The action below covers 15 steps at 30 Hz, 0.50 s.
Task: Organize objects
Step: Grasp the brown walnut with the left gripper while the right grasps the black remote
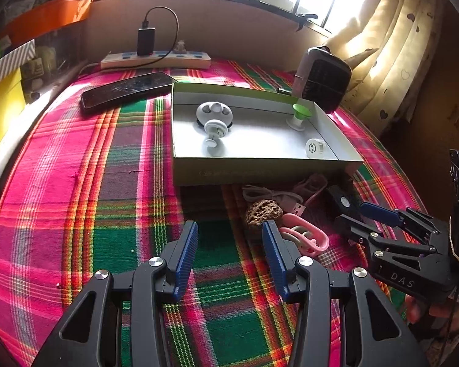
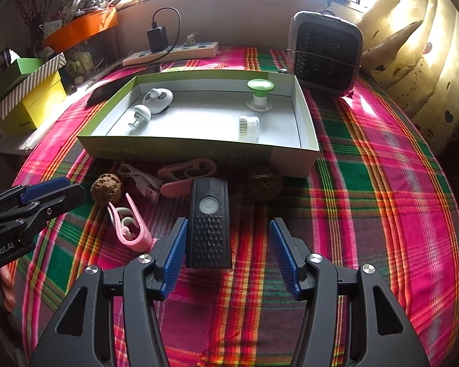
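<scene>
Green-rimmed cardboard box (image 2: 307, 128) at twelve o'clock already holds four small pieces; outside it, walnuts, pink clips (image 2: 131, 229), a cable and the black remote (image 2: 210, 223) wait on the plaid cloth (image 2: 382, 214), so roughly half remains. The right gripper (image 2: 228, 257) stands released, straddling the remote untouched; the left gripper (image 1: 229, 257), at nine o'clock, gapes empty

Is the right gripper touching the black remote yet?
Apart. In the right wrist view, the right gripper is open, the black remote lying between its fingers with cloth visible either side.
</scene>
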Available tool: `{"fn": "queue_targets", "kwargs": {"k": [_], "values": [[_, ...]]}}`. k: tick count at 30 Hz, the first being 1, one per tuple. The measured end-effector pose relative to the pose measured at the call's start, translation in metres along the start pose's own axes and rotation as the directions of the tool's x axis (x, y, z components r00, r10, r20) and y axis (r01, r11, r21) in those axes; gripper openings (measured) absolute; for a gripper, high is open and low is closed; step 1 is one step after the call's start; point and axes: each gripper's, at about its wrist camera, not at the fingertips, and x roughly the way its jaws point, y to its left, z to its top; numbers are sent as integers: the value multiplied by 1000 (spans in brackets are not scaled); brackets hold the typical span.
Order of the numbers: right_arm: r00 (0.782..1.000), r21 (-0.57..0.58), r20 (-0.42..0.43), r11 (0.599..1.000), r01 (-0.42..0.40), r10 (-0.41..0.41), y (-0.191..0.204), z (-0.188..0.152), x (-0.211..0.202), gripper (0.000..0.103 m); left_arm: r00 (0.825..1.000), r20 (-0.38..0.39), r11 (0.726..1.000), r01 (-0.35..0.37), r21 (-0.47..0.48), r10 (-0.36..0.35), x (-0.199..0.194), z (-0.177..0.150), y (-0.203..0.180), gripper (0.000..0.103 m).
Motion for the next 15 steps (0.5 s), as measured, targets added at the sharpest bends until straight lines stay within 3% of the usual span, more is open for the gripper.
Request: {"fn": "queue_targets", "kwargs": {"k": [15], "values": [[1000, -18, 14, 1000, -22, 22, -1, 0, 5, 55, 998, -48, 998, 41, 44, -39, 18, 9, -17, 46]]}}
